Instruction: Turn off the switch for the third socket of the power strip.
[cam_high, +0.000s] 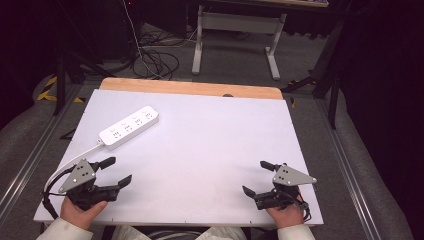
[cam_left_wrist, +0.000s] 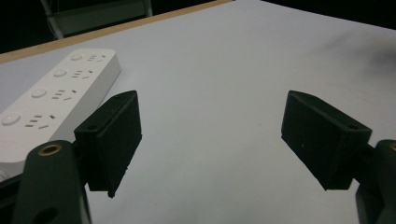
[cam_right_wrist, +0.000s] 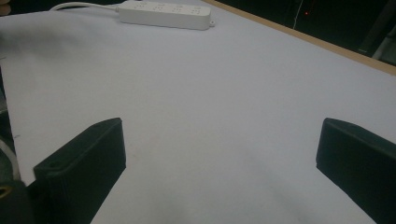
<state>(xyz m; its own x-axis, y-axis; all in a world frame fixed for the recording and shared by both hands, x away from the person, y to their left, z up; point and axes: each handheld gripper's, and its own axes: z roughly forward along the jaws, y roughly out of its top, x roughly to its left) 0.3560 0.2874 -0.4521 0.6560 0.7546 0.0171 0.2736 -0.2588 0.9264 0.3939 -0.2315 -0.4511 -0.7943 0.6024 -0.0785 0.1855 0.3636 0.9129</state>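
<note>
A white power strip (cam_high: 129, 127) lay at the far left of the bench (cam_high: 210, 150). The left gripper (cam_high: 119, 171) sat just short of it, the right gripper (cam_high: 254, 176) well off to its right — both with jaws apart and empty, likely poised to reach.

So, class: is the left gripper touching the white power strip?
Apart. The high view shows bare white table between the left gripper and the power strip; the left gripper view shows its jaws open with nothing between them.
</note>
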